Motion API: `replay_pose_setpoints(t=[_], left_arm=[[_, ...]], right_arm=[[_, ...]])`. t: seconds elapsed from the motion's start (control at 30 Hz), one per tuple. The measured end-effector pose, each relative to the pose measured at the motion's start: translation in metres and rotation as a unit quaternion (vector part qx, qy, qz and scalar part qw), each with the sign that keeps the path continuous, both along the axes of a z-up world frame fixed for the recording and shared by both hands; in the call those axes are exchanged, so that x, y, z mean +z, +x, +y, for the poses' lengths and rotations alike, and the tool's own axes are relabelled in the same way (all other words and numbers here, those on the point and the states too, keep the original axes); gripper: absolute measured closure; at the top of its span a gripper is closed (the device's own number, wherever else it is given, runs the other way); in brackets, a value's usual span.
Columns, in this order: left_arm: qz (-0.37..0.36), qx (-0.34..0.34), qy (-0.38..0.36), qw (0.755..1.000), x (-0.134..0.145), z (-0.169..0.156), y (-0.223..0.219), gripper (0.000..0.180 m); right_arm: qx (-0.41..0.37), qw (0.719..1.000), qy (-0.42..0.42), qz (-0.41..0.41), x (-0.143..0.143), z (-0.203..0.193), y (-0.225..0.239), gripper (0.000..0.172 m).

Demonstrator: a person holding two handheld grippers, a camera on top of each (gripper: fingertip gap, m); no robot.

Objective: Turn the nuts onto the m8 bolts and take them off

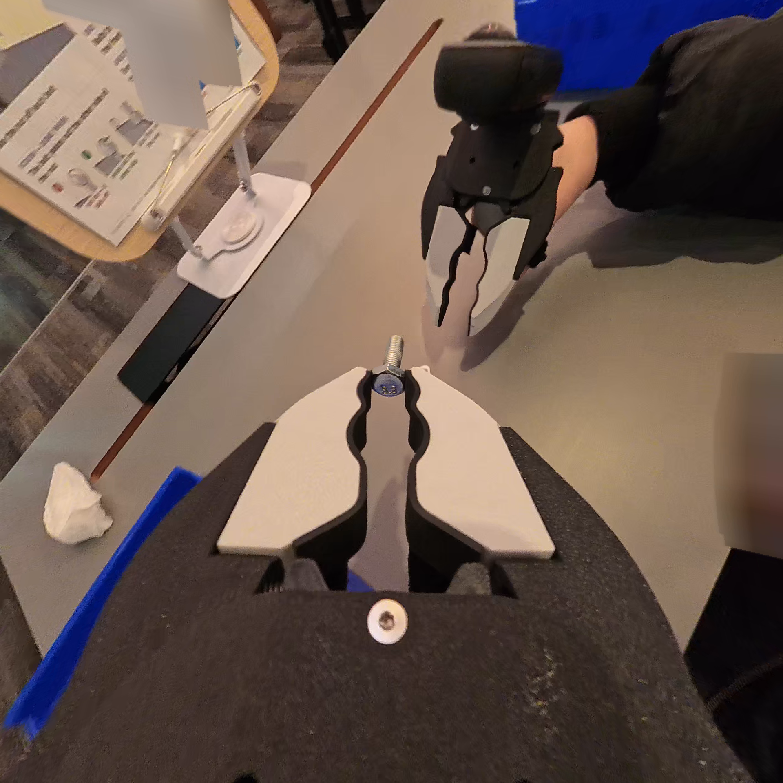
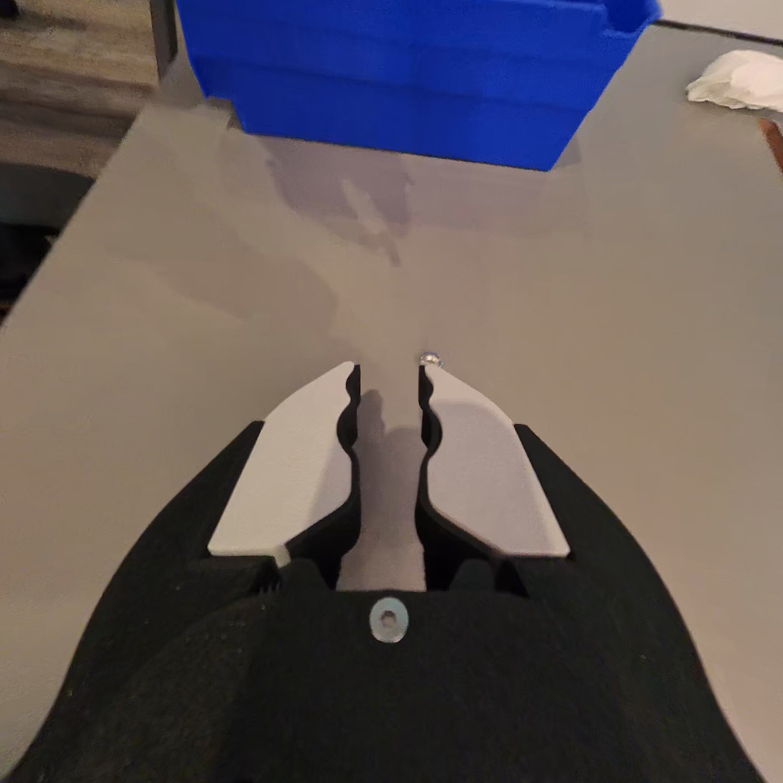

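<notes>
In the left wrist view my left gripper (image 1: 389, 375) is shut on the hex head of a silver bolt (image 1: 394, 351). The threaded shank points forward, away from the camera, above the grey table (image 1: 572, 381). No nut shows on the shank. My right gripper (image 1: 455, 326) hangs farther off to the right, tips down, with nothing between its open jaws. In the right wrist view the right gripper (image 2: 390, 368) is open and empty just above the table (image 2: 212, 296). A small shiny nut (image 2: 431, 360) lies on the table at the tip of its right finger (image 2: 466, 423).
A blue bin (image 2: 402, 84) stands at the far side of the table; its edge shows in the left wrist view (image 1: 106, 572). A crumpled white tissue (image 1: 76, 508) lies near the table edge. A white stand base (image 1: 250, 229) sits to the left. A person's dark sleeve (image 1: 678, 127) holds the right gripper.
</notes>
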State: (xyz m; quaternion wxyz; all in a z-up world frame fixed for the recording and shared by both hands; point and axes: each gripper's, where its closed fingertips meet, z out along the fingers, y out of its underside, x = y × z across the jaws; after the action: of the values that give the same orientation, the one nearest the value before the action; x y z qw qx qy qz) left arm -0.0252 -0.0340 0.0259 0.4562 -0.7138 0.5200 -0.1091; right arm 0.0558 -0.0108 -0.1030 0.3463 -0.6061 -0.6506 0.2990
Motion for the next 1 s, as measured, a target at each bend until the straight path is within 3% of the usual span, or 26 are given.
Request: replay_pose_setpoints(t=[0.17, 0.3, 0.7, 0.83, 1.0], left_arm=[[0.006, 0.034, -0.002, 0.999, 0.000, -0.010, -0.037, 0.166], [0.013, 0.049, -0.001, 0.999, 0.000, -0.018, -0.055, 0.166], [0.007, 0.047, -0.002, 0.999, 0.003, -0.019, -0.051, 0.166], [-0.011, 0.025, -0.010, 1.000, 0.000, -0.015, -0.028, 0.166], [-0.021, -0.031, -0.022, 0.999, -0.016, -0.007, 0.025, 0.166]], right_arm=[[0.046, 0.997, 0.026, -0.064, -0.030, 0.016, -0.012, 0.145], [0.060, 0.995, 0.028, -0.080, -0.037, 0.025, -0.022, 0.145], [0.070, 0.989, -0.001, -0.130, -0.054, 0.029, -0.025, 0.158], [0.045, 0.989, 0.001, -0.143, -0.054, 0.030, 0.002, 0.158], [-0.031, 0.987, -0.003, -0.157, -0.049, 0.026, 0.079, 0.158]])
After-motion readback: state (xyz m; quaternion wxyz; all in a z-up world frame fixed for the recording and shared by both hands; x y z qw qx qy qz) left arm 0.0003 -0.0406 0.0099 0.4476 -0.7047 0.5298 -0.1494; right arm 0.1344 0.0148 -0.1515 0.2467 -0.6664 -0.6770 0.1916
